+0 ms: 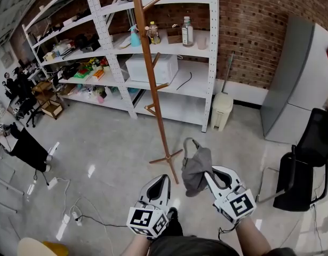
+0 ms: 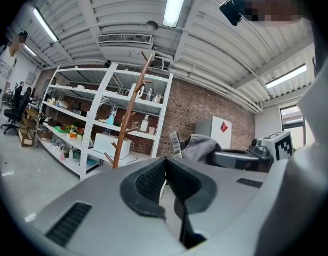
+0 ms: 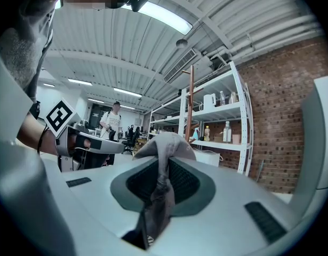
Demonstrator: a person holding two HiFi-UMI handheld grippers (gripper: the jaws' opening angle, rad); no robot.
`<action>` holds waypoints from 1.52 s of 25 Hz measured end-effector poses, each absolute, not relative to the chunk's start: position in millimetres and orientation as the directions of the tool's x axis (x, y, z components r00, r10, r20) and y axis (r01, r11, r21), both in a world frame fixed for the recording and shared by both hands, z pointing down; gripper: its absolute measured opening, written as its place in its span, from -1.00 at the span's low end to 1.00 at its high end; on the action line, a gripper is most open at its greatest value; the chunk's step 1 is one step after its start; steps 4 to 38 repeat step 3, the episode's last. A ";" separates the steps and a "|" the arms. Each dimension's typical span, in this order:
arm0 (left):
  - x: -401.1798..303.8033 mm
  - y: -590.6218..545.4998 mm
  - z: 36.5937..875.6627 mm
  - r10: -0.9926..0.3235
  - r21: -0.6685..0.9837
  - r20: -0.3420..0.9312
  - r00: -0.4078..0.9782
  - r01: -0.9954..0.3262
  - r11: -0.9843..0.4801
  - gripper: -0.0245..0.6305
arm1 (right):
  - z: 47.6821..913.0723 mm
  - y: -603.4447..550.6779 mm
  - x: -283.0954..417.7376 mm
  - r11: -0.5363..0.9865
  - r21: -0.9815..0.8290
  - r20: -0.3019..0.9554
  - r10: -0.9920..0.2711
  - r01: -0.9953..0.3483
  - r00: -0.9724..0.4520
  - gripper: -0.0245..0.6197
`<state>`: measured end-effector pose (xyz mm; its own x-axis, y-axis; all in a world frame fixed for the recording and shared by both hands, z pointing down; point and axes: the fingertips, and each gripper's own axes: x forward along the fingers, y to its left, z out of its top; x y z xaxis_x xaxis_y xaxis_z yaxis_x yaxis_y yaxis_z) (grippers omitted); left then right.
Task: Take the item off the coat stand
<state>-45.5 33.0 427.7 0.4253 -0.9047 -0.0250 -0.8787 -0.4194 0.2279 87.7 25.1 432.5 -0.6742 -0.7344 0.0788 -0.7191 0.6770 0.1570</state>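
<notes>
A grey cap [image 1: 196, 167] hangs from my right gripper [image 1: 210, 177], whose jaws are shut on its fabric; in the right gripper view the cap [image 3: 162, 159] is pinched between the black pads. The cap is off the brown wooden coat stand [image 1: 150, 73], which rises to its left and has bare pegs. My left gripper [image 1: 162, 184] is held low beside the right one, shut and holding nothing; in the left gripper view its pads [image 2: 162, 176] meet. From there the cap [image 2: 200, 145] and coat stand [image 2: 129, 119] show ahead.
White metal shelving [image 1: 169, 47] with bottles, a white box and clutter stands behind the stand against a brick wall. A white bin [image 1: 221, 111], a grey cabinet [image 1: 300, 84] and a black chair [image 1: 305, 169] are on the right. Cables and a power strip [image 1: 73, 215] lie on the floor at left.
</notes>
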 end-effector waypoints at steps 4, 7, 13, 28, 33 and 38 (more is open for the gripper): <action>-47.9 30.4 428.7 -0.906 0.228 -0.026 0.423 -0.880 -0.417 -0.90 | 433.7 22.2 87.2 0.675 0.157 0.081 -0.737 -0.721 -0.671 -0.76; -47.9 30.4 428.7 -0.906 0.228 -0.026 0.423 -0.880 -0.417 -0.90 | 433.7 22.2 87.2 0.675 0.157 0.081 -0.737 -0.721 -0.671 -0.76; -47.9 30.4 428.7 -0.906 0.228 -0.026 0.423 -0.880 -0.417 -0.90 | 433.7 22.2 87.2 0.675 0.157 0.081 -0.737 -0.721 -0.671 -0.76; -47.9 30.4 428.7 -0.906 0.228 -0.026 0.423 -0.880 -0.417 -0.90 | 433.7 22.2 87.2 0.675 0.157 0.081 -0.737 -0.721 -0.671 -0.76; -47.9 30.4 428.7 -0.906 0.228 -0.026 0.423 -0.880 -0.417 -0.90 | 433.7 22.2 87.2 0.675 0.157 0.081 -0.737 -0.721 -0.671 -0.76; -47.9 30.4 428.7 -0.906 0.228 -0.026 0.423 -0.880 -0.417 -0.90 | 433.7 22.2 87.2 0.675 0.157 0.081 -0.737 -0.721 -0.671 -0.76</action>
